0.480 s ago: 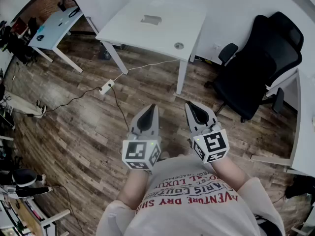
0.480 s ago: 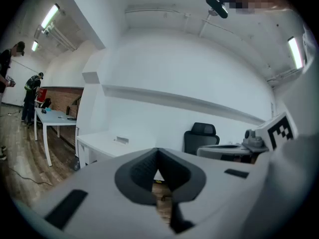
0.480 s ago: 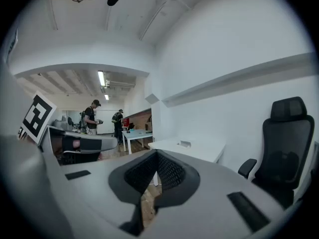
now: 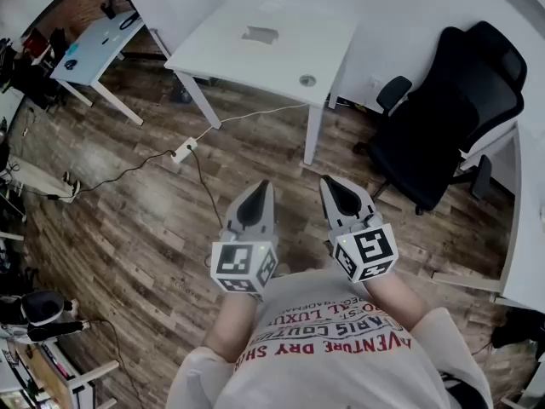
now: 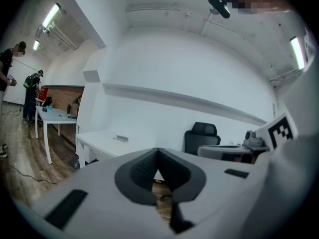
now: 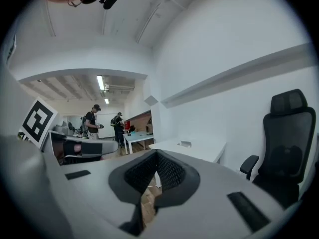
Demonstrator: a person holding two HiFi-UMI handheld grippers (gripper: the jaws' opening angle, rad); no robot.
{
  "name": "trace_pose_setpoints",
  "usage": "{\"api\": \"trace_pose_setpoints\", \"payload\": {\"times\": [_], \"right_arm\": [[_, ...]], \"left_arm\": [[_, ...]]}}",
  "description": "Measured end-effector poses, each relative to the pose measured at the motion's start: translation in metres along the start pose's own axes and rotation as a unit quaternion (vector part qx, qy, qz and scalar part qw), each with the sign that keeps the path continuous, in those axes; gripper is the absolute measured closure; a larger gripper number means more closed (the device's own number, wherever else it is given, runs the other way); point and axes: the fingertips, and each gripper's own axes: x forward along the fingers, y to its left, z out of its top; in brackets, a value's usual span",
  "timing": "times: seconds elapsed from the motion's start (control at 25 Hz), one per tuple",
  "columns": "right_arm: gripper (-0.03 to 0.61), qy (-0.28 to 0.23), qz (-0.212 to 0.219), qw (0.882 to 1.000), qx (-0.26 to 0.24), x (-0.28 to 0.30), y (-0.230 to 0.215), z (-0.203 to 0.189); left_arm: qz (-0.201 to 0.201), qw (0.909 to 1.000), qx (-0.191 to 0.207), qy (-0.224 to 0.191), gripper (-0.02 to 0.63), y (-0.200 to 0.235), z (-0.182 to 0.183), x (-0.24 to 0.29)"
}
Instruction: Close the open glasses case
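Waiting well short of the table, closing not yet begun.
Held close to the chest at 6 o'clock: left gripper and right gripper, jaws pressed together on nothing, probably idle for the approach. Well apart at 12 o'clock, on the white table: small grey object, perhaps the glasses case, too small to tell.

Small grey thing on far white table: too small to tell if it's the glasses case. Dark bits on far-left blue table: too small to name. Right desk cut by frame edge. Hands hidden behind left gripper and right gripper. Far people tiny, held items unclear.
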Motion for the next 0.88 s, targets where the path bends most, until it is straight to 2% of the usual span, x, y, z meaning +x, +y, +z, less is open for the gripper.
{"api": "trace_pose_setpoints", "payload": {"times": [0.2, 0.4, 0.64, 0.88], "right_arm": [[0.566, 0.008, -0.018, 1.0, 0.011, -0.002, -0.017, -0.005], [0.566, 0.014, -0.008, 1.0, 0.02, -0.001, -0.026, -0.016], [0.566, 0.029, -0.003, 0.999, 0.022, 0.028, -0.025, -0.021], [0.566, 0.033, -0.025, 0.999, 0.028, 0.081, -0.029, -0.017]], "left_arm": [[0.011, 0.9999, -0.007, 0.002, 0.615, -0.003, -0.005, 0.002], [0.031, 0.9994, -0.013, 0.01, 0.615, 0.0, -0.021, 0.004], [0.043, 0.9986, -0.027, 0.012, 0.615, 0.032, -0.02, 0.017], [0.021, 0.9995, -0.021, 0.013, 0.615, 0.075, -0.007, 0.05]]}}
